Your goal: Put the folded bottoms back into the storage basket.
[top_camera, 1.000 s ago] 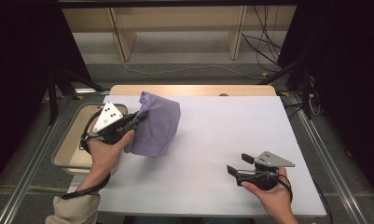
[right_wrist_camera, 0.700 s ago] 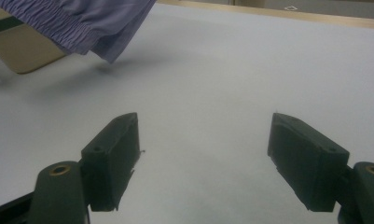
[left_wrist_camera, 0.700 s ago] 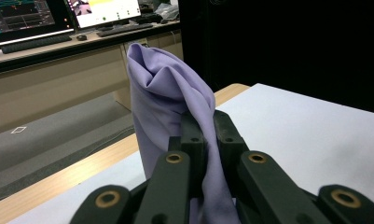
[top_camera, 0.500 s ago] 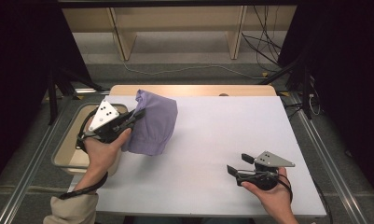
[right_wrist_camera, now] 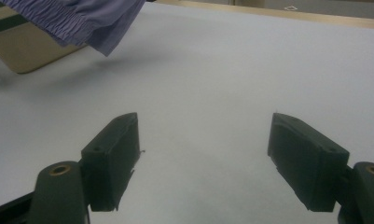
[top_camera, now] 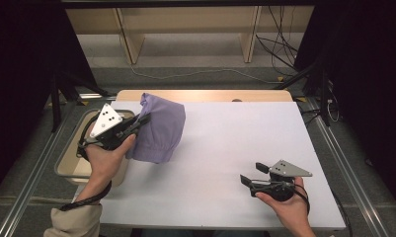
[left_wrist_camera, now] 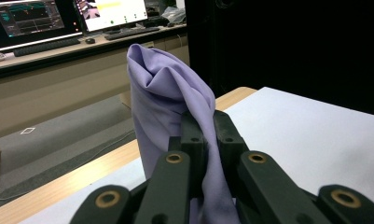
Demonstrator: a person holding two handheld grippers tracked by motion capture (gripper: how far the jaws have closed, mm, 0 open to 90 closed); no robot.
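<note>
Now the left gripper [top_camera: 145,119] pinches the purple cloth [top_camera: 161,129] above the white surface [top_camera: 235,143], while the right gripper [top_camera: 252,173] stands open.

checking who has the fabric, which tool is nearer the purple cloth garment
Left. The left tool is shut on the purple cloth garment, holding it up at the white table's left edge. The right tool hangs open over the table's near right part, well apart from the garment.

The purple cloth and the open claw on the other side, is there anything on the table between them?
No. In the high view, just bare white table lies between the purple cloth and the right claw.
</note>
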